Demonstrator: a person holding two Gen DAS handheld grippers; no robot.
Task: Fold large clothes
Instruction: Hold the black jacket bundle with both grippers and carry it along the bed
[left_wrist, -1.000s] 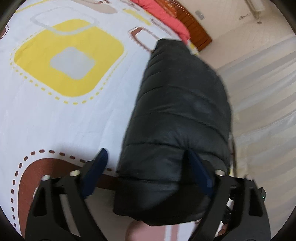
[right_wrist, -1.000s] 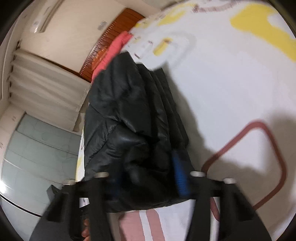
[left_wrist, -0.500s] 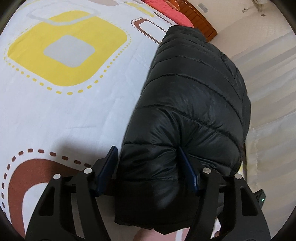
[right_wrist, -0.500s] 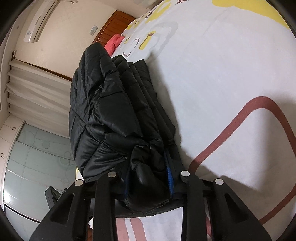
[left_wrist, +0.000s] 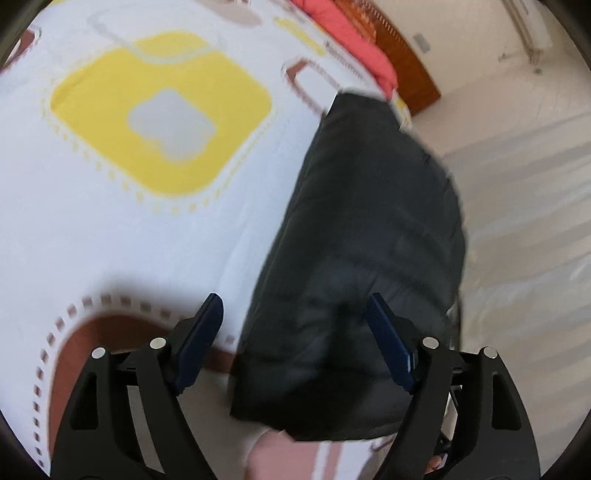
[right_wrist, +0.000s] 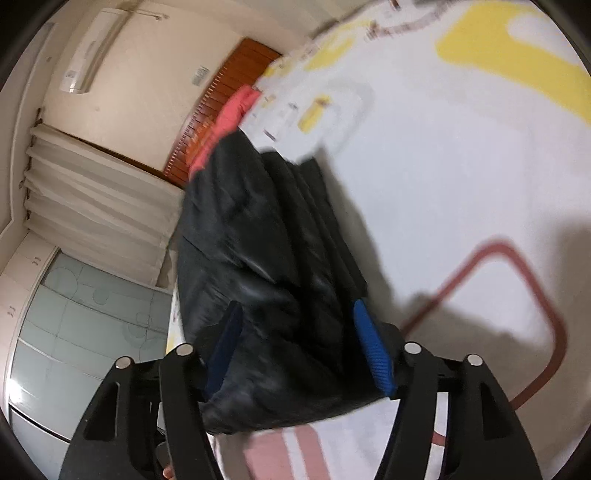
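A black quilted puffer jacket (left_wrist: 369, 203) lies folded into a long bundle near the bed's edge, and shows in the right wrist view (right_wrist: 258, 229) too. My left gripper (left_wrist: 293, 299) hovers over its near end with jaws opening wide. Its left pad (left_wrist: 199, 332) is over the sheet, clear of the jacket, and its right pad (left_wrist: 388, 339) is above the fabric. My right gripper (right_wrist: 295, 305) straddles the same near end, jaws opening. The jacket bulges between the blue pads (right_wrist: 369, 347), which no longer pinch it.
The jacket rests on a white bed sheet (left_wrist: 147, 240) with yellow and brown squares. A red blanket (left_wrist: 354, 48) and a wooden headboard (right_wrist: 229, 85) lie at the far end. Pale curtains (right_wrist: 92, 206), a glass-fronted wardrobe (right_wrist: 74, 325) and an air conditioner (right_wrist: 92, 48) stand beyond the bed's edge.
Both grippers squeezed the jacket's near end half a second ago and have now spread their jaws off it. Both views have pulled back and up a little, with motion blur.
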